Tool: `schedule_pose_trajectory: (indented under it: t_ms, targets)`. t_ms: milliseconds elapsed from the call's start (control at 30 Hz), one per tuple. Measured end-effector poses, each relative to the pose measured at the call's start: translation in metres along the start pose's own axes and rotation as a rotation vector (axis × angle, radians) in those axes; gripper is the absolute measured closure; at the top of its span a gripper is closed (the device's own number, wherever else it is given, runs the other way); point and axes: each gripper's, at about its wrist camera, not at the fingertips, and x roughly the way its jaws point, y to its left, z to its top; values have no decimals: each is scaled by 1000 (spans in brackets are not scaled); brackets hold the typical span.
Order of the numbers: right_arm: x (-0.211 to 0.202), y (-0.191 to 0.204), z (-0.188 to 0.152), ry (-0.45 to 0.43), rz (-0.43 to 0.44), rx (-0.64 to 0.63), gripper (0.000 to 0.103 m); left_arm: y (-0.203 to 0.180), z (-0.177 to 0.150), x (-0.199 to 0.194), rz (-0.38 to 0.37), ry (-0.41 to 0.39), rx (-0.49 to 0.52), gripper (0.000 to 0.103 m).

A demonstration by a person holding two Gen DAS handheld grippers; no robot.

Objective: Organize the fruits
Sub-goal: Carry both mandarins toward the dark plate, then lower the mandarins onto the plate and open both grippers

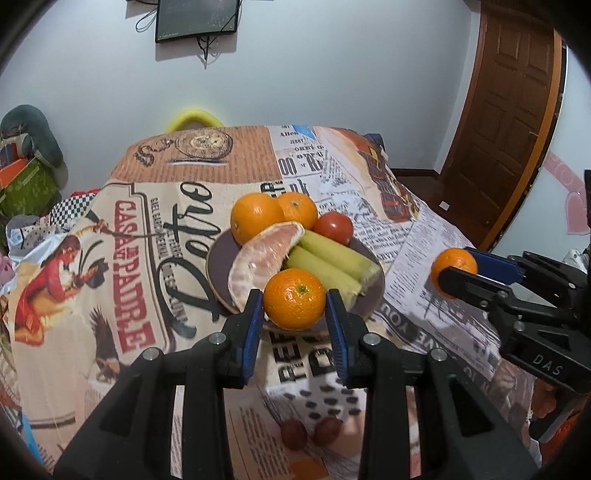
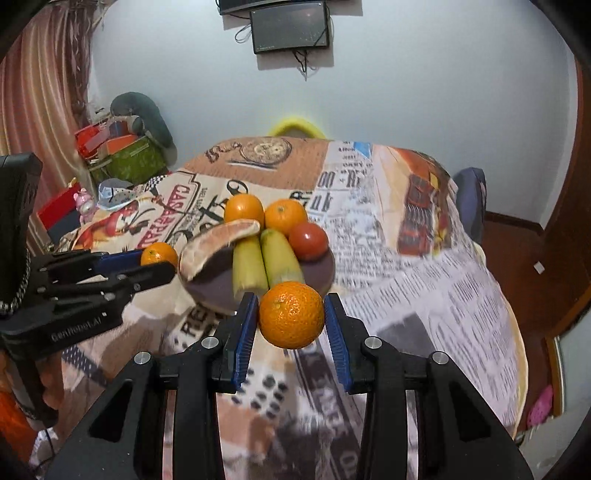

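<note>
A dark brown plate (image 1: 218, 264) on the printed tablecloth holds two oranges (image 1: 256, 218), a tomato (image 1: 334, 228), a pomelo slice (image 1: 264, 254) and two pale green banana-like pieces (image 1: 332, 264). My left gripper (image 1: 294, 308) is shut on a mandarin (image 1: 294, 299) at the plate's near edge. My right gripper (image 2: 291, 315) is shut on another mandarin (image 2: 291, 314), held in the air just short of the plate (image 2: 325, 271). That mandarin shows in the left wrist view (image 1: 453, 266), to the right of the plate.
The table is covered by a printed cloth (image 1: 129, 258) whose edges drop off on all sides. Boxes and clutter (image 2: 122, 155) stand at the far left. A wooden door (image 1: 509, 122) is at the right. A monitor (image 2: 290, 29) hangs on the wall.
</note>
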Motion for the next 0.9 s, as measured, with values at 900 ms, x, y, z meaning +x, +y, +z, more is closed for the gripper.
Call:
schedule_pose_trajectory:
  t_ms: [900]
  targets:
    - [85, 63, 23, 77, 62, -137, 69, 68, 8, 36, 7, 33, -75, 69]
